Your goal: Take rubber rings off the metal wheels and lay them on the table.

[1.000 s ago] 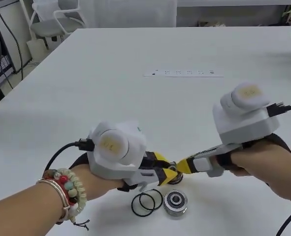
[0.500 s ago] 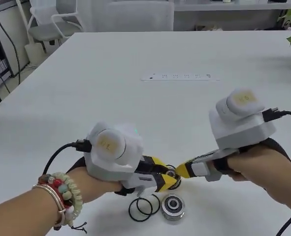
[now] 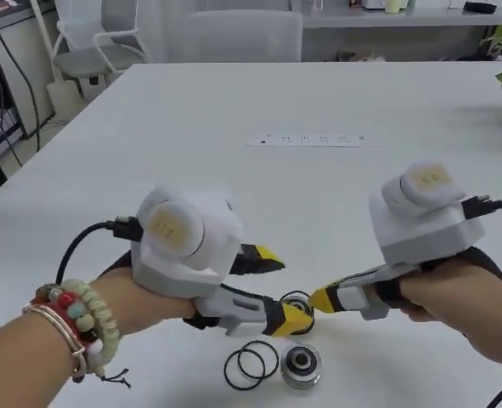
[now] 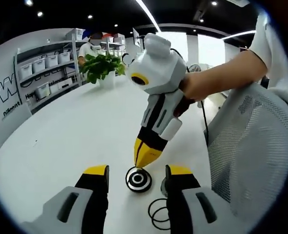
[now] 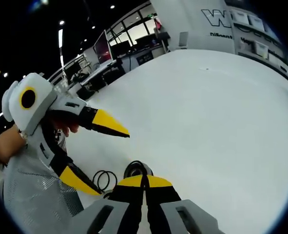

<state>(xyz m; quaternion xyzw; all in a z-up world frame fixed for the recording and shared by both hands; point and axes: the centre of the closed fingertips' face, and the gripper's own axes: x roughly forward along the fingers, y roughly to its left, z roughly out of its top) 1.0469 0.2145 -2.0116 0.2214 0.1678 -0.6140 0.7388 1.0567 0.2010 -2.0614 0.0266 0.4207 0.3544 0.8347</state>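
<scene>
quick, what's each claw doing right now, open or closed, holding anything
Left claw: open, jaws either side of the small round metal wheel.
Right claw: closed, tips at that wheel; whether it pinches anything cannot be told.

Power strip (image 3: 306, 139) lies flat — office chair (image 3: 89, 38) at far left, potted plant (image 4: 101, 66) nr shelving (image 4: 44, 73) w/ storage bins.

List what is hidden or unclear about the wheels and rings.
- Right gripper view: the right tongs cover most of the wheel; what they pinch is unclear.
- Head view: the left tongs cover part of that wheel.
- Head view: the second wheel is too small to tell whether it is bare.
- Left gripper view: the loose rings lie partly behind a jaw.
</scene>
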